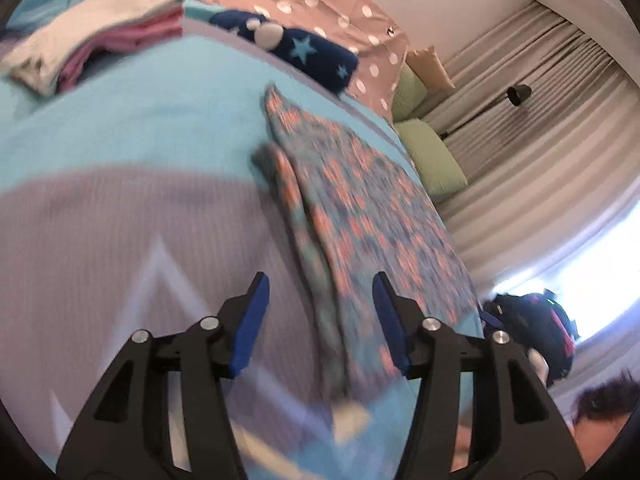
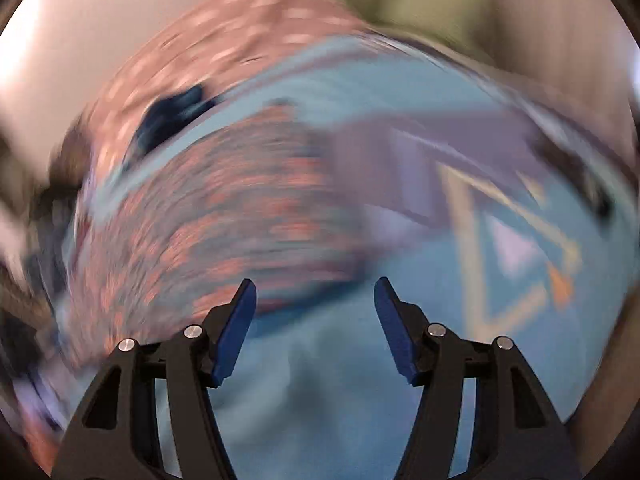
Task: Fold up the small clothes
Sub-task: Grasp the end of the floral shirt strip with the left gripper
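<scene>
Blue-padded fingers of the left gripper stand spread over a blue and lilac bedspread, nothing pinched between them; the near edge of a floral garment lies below the gap, and whether a pad touches it cannot be told. This garment, blue with orange blossoms, lies partly folded on the bedspread toward its right edge. Farther back: a stack of folded clothes at upper left, a navy star-print item, and a pink polka-dot cloth. Green pillows and curtains lie beyond the bed. Seen from the right wrist, heavily blurred, the right gripper has its fingers likewise spread and empty above the bedspread, with the garment ahead and to the left.
</scene>
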